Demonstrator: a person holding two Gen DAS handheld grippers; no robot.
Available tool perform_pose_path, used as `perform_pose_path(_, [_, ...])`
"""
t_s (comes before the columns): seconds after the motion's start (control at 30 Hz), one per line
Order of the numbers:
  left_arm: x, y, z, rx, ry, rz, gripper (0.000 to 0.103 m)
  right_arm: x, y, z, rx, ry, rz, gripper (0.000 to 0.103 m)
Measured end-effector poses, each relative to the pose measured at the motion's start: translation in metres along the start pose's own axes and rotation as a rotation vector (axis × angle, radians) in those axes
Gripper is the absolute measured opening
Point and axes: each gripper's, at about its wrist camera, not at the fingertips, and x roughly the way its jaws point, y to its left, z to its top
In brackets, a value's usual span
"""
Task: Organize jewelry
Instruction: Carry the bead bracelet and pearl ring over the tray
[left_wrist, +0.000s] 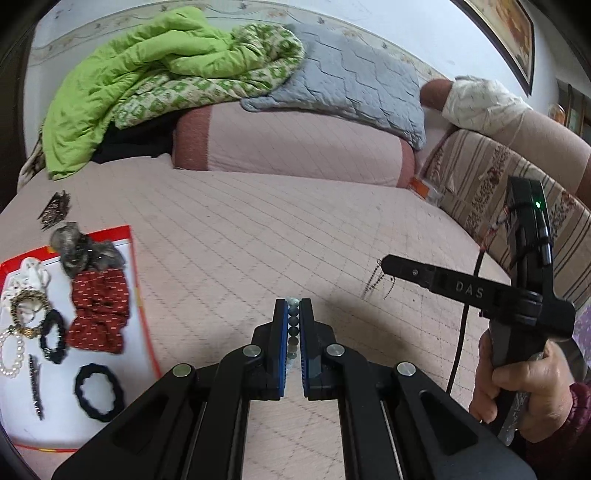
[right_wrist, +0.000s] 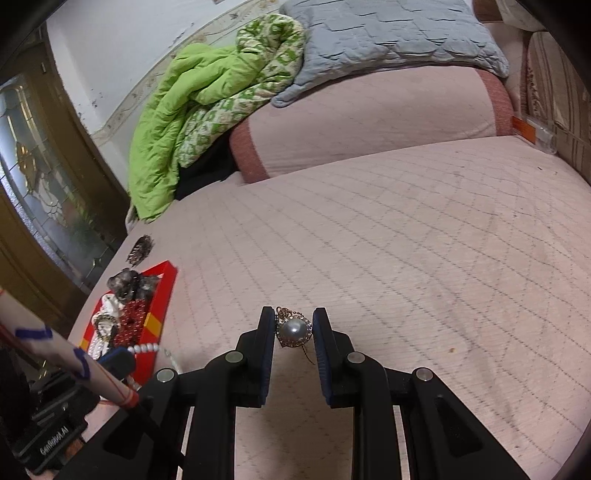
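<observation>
Over the pink quilted bed cover (left_wrist: 295, 229), the left gripper (left_wrist: 293, 306) is clamped on a string of dark round beads (left_wrist: 293, 325) — the right gripper (right_wrist: 294, 325) pinches a grey pearl pendant ringed with small stones (right_wrist: 294, 330). Beside them, a red-rimmed white tray (left_wrist: 142, 295) holds hair ties and bracelets.

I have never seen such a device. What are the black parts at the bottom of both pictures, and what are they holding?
They are hand-held grippers, one in each of a person's hands, each with a camera looking along its fingers. The left gripper is shut on a string of beads. The right gripper, seen in its hand from the left camera, is shut on a pearl pendant. On the pink bed cover lies a red-edged tray with scrunchies, hair ties and a pearl bracelet.
</observation>
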Motion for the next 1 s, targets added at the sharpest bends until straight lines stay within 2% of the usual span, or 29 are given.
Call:
perform_pose_path(0.47, [-0.046, 0.058, -0.008, -0.095, -0.054, 0.065, 0.005, -0.002, 0.042, -0.009, -0.036, -0.018, 0.1, 0.022])
perform_pose_path(0.77, [-0.089, 0.12, -0.023, -0.171, -0.1, 0.18, 0.005, 0.01, 0.093, -0.025, -0.117, 0.0, 0.167, 0.022])
perform_pose_path(1.0, [-0.112, 0.177, -0.041, -0.257, -0.107, 0.259, 0.005, 0.025, 0.143, -0.038, -0.154, 0.039, 0.258, 0.022])
